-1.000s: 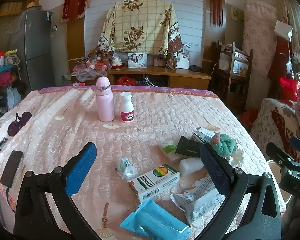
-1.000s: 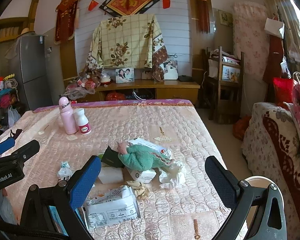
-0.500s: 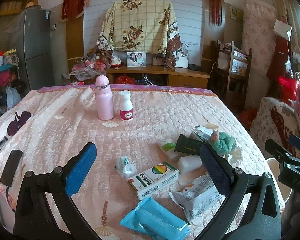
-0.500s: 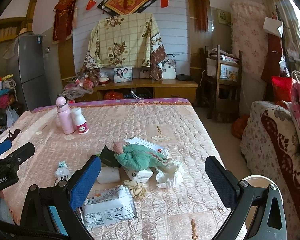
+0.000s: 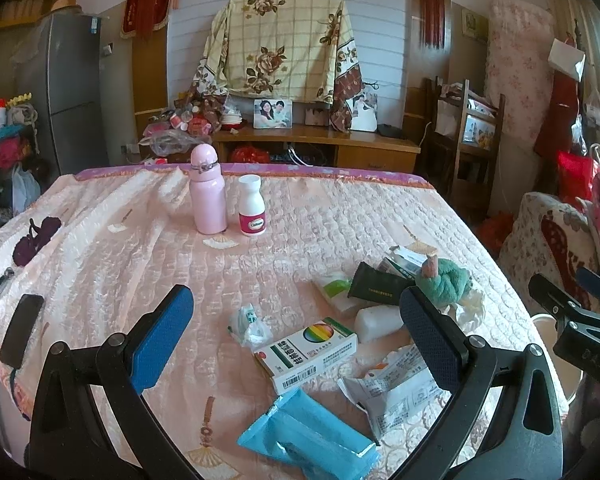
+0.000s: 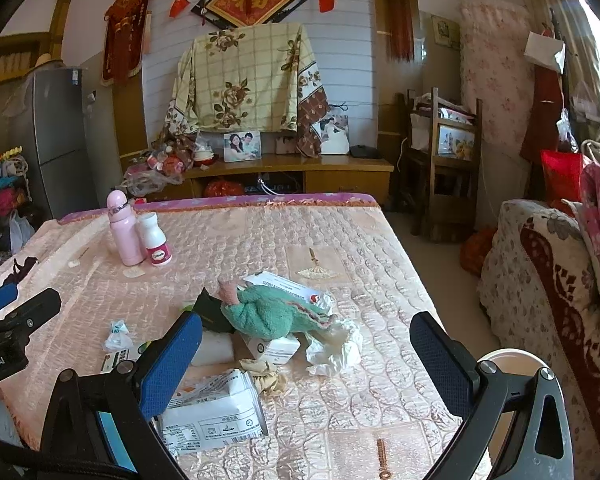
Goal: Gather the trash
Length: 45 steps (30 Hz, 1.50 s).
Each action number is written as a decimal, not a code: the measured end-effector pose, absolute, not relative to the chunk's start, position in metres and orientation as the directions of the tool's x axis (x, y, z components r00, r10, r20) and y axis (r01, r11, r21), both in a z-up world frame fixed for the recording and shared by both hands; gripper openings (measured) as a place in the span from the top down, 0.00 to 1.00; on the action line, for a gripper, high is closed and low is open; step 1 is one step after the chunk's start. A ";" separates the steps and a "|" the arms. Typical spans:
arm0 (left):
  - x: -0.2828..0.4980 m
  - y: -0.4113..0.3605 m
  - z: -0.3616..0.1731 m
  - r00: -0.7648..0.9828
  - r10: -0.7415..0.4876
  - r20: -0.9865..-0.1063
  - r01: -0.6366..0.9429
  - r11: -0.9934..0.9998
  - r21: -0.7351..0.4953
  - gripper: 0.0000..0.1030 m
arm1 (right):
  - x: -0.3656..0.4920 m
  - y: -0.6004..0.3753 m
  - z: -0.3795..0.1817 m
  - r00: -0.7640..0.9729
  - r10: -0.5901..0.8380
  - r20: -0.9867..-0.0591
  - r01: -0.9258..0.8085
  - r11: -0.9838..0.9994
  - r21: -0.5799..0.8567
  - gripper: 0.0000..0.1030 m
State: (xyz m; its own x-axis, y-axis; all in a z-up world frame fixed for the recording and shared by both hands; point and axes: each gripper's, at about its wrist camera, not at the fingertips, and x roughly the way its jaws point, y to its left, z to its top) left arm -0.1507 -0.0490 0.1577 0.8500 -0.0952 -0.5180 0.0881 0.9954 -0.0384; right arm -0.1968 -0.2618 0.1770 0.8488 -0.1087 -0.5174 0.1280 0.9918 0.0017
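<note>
Two grippers hover above the pink quilted bed cover (image 5: 100,240), the left gripper (image 5: 296,332) and right gripper (image 6: 306,354) both spread wide and empty. Between the left's fingers lie a crinkled blue plastic packet (image 5: 308,436), a white medicine box (image 5: 306,354) and a crumpled white wrapper (image 5: 249,324).

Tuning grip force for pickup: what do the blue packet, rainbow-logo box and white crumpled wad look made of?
Blue packet: thin plastic film, soft sheen and wrinkles, looks torn open.
Rainbow-logo box: printed cardboard, crisp edges, barcode, slight gloss.
White crumpled wad: probably tissue or thin plastic, limp irregular folds; the pictures leave it open.
</note>
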 end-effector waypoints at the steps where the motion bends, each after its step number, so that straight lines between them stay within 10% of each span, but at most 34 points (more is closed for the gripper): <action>1: -0.151 -0.049 0.156 0.848 -0.097 -0.521 0.090 0.995 -0.039 0.00 | -0.197 -0.262 0.177 0.848 -0.109 -0.519 0.128 0.992 0.002 0.00; 45: -0.158 -0.018 0.138 0.763 -0.085 -0.640 0.088 0.996 -0.028 0.00 | -0.203 -0.266 0.161 0.812 -0.083 -0.577 0.099 0.995 -0.004 0.00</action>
State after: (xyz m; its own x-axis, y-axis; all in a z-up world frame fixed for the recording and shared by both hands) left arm -0.1580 -0.0181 0.1377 0.7635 -0.0850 -0.6402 0.0877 0.9958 -0.0276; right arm -0.2028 -0.2665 0.1609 0.8123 -0.0834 -0.5772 0.0991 0.9951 -0.0043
